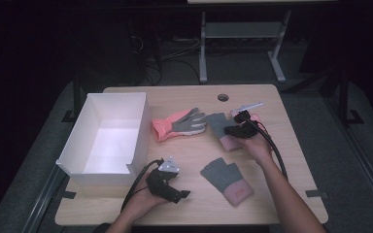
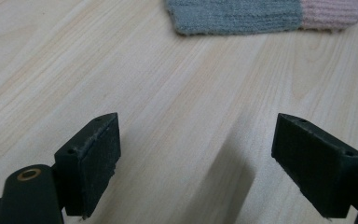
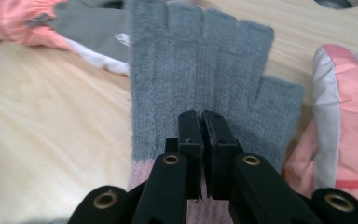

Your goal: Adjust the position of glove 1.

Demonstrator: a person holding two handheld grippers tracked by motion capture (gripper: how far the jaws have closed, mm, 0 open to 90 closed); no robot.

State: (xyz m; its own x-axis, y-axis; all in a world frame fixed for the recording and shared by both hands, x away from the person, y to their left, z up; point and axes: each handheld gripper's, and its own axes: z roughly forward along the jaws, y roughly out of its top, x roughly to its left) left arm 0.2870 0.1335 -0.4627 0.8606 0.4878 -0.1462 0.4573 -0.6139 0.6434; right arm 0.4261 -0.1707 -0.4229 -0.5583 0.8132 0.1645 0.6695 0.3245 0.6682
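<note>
Right gripper view: right tongs (image 3: 203, 140) pinched closed on grey fingerless glove (image 3: 200, 74) near its pink cuff.

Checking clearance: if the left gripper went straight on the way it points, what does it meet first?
Probably the near grey and pink fingerless glove. The left gripper has its jaws wide open over bare table, with nothing in between; depth is hard to judge.

Lab-like recording space, pale wooden table (image 1: 291, 145), metal bench frame (image 1: 243, 34), floor cables (image 1: 175, 53), dark surroundings
</note>
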